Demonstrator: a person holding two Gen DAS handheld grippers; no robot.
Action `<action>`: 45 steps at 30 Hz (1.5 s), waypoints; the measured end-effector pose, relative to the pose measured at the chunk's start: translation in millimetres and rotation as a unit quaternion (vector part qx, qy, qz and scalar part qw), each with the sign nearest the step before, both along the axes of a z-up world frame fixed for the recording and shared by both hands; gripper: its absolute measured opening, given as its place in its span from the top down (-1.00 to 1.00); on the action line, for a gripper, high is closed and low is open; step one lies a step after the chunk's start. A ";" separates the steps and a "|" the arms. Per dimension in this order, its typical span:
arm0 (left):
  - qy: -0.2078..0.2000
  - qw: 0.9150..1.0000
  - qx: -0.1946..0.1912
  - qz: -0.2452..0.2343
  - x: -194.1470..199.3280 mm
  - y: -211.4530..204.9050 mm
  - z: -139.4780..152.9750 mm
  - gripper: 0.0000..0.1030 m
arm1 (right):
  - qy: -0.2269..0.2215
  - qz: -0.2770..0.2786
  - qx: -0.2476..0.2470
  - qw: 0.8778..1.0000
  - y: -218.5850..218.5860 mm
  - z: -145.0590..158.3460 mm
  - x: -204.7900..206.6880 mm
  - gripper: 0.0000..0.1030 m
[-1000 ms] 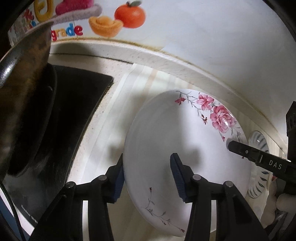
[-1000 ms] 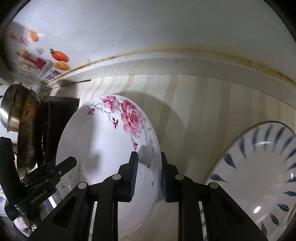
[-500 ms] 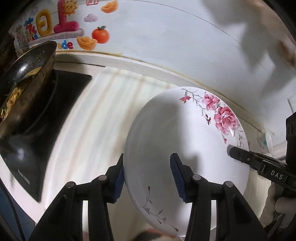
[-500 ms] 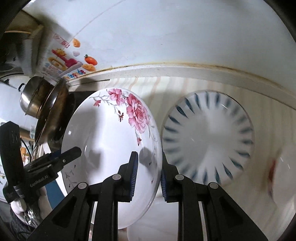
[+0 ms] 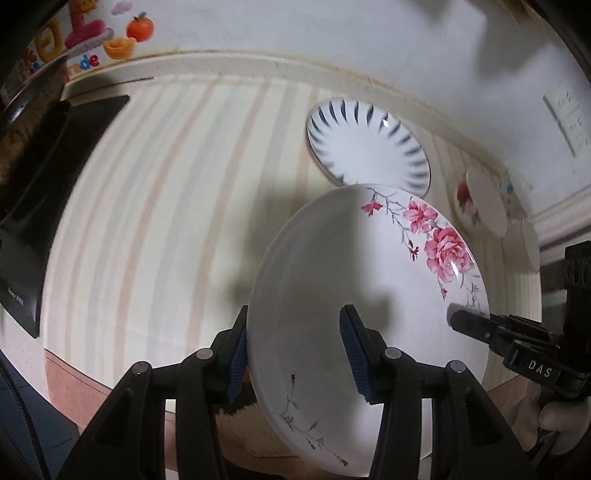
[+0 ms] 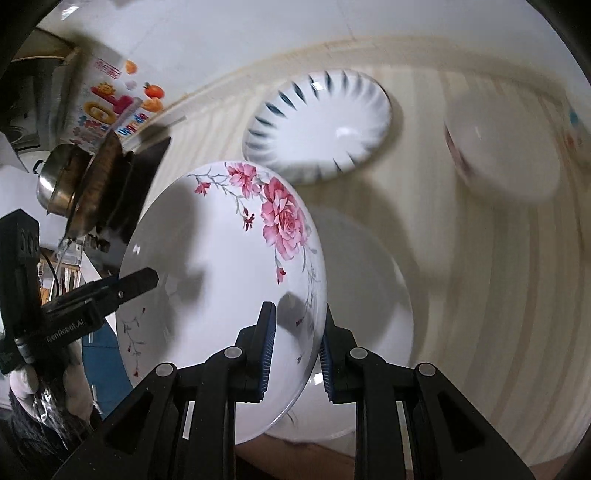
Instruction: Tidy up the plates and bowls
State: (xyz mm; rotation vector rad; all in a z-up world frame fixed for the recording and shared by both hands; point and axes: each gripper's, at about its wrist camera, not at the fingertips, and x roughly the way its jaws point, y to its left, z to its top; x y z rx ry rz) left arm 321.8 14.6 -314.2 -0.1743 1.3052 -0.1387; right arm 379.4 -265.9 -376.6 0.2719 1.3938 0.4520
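Note:
A white plate with pink roses (image 5: 369, 280) is held in the air over the striped counter, also in the right wrist view (image 6: 221, 266). My left gripper (image 5: 295, 354) is shut on its left rim. My right gripper (image 6: 295, 350) is shut on its right rim. A white plate with blue streaks (image 5: 369, 147) lies on the counter behind it, also in the right wrist view (image 6: 321, 125). A plain white plate (image 6: 369, 280) lies right below the rose plate. A bowl with red flowers (image 5: 480, 203) sits at the right.
A black induction hob (image 5: 48, 192) with a pan (image 6: 99, 177) and a steel pot (image 6: 59, 181) stands at the left. A wall with a cartoon sticker (image 5: 85, 33) runs behind the counter (image 5: 166, 206). The counter's front edge is close below.
Both grippers carried the rose plate up and to the right, away from the hob. The blue-streaked plate, the plain plate and the bowl came into view.

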 end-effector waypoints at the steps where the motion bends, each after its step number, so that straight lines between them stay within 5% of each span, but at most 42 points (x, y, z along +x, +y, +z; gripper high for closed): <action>1: 0.001 1.000 0.005 -0.004 -1.4 -4.0 -3.6 0.15 | 0.004 -0.001 0.000 1.000 -1.6 -4.5 -2.6 0.53; 15: 0.033 0.998 0.041 -0.023 -2.9 -26.0 -44.4 0.15 | 0.032 -0.007 -0.015 0.999 -16.4 -42.1 -14.4 0.53; 45: 0.038 0.996 0.077 -0.019 -8.6 -45.2 -60.8 0.15 | 0.025 -0.023 -0.048 0.998 -23.4 -26.3 -13.5 0.53</action>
